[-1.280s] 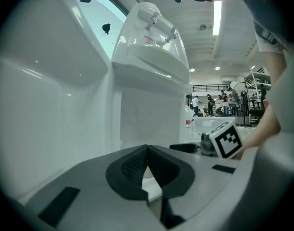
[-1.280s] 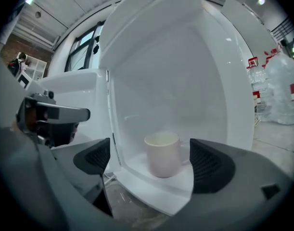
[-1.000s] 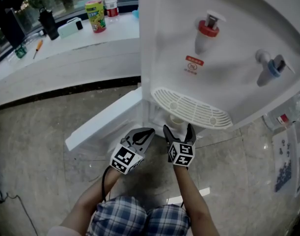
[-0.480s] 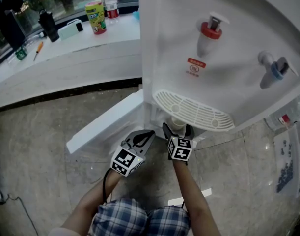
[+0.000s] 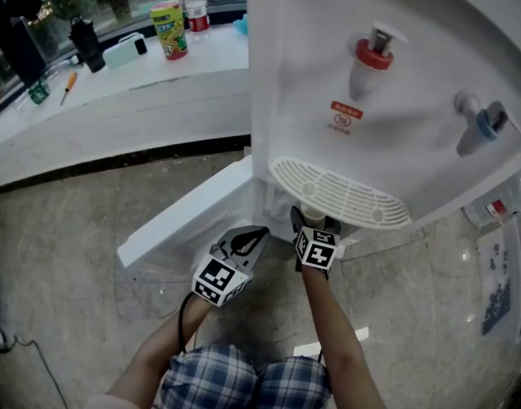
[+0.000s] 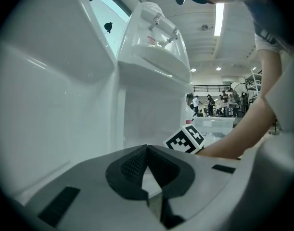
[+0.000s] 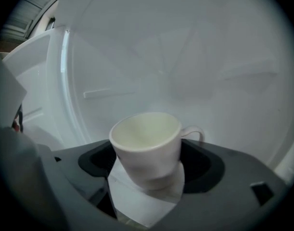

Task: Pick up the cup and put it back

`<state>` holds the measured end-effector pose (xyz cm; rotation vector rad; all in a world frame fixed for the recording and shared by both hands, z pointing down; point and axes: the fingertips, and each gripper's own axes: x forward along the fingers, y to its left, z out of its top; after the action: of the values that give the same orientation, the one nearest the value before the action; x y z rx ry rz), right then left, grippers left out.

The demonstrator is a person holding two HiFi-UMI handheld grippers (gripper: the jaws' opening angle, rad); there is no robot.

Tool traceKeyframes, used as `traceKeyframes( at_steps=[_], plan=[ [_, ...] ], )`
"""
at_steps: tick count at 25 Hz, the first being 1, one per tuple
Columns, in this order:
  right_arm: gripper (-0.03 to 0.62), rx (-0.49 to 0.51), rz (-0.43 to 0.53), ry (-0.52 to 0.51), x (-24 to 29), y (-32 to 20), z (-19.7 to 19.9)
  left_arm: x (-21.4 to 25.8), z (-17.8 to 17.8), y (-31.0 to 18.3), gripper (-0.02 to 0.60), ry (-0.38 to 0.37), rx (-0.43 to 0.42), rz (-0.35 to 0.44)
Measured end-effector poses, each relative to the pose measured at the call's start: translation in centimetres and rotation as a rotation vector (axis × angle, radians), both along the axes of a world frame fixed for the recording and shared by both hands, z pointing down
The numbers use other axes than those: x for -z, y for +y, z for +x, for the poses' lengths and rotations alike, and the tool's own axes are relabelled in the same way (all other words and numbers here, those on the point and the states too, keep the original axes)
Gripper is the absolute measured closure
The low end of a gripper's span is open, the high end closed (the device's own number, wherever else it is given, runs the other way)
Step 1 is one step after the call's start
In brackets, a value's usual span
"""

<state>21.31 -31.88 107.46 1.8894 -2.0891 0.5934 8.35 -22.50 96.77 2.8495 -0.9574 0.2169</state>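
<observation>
Tongs in both hands show in the head view at lower centre, in front of a white water dispenser (image 5: 396, 100) whose lower door (image 5: 188, 213) hangs open toward the left of the frame. The left tongs (image 5: 259, 232) sit just outside the opening. The right tongs (image 5: 312, 222) reach in under the drip tray (image 5: 337, 190), where a pale rim between the jaws is probably the cup (image 5: 311, 216), though this angle hides most of it. In the left gripper view the jaws meet at their tips with nothing between them, pointed at the dispenser's white side. The right gripper view settles the rest. The cup stands upright on the pale floor of the lower compartment, at centre frame. It lies between jaws that have just been closing but stand wide, with a dark gap on each side and no pad pressing yet. It looks like a small, empty, glazed white cup: light, rigid, slick at the wall, and apt to chip if knocked against the cabinet. Its handle juts toward the upper right of the frame, clear of both pads. The best hold is likely across the round body below the rim, firm enough to beat the glaze, with the cup kept upright.
</observation>
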Motion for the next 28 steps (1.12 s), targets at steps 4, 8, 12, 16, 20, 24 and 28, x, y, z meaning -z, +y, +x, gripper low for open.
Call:
traceKeyframes(
  at_steps=[4,8,12,16,20,24,28],
  plan=[
    [0.175,0.013,0.002,0.016,0.0,0.3,0.3,0.1,0.2,0.2,0.557,0.011,-0.003,0.001],
    [0.178,0.0,0.019,0.016,0.3,1.1,0.6,0.1,0.2,0.5,0.557,0.003,-0.006,0.0],
    [0.178,0.063,0.046,0.065,1.4,2.2,-0.3,0.2,0.2,0.7,0.557,0.003,-0.003,0.0],
    [0.178,0.124,0.076,0.075,3.2,3.8,-1.5,0.4,0.6,1.0,0.557,0.002,-0.007,0.005],
    [0.178,0.165,0.108,0.048,5.6,6.4,-2.0,0.7,0.9,1.2,0.557,0.004,-0.012,0.014],
    [0.178,0.211,0.138,0.043,8.5,9.7,-2.1,1.0,1.0,1.4,0.557,0.006,-0.01,0.024],
    [0.178,0.243,0.167,0.029,11.1,13.0,-1.5,1.3,1.4,1.6,0.557,0.009,-0.012,0.031]
  ],
)
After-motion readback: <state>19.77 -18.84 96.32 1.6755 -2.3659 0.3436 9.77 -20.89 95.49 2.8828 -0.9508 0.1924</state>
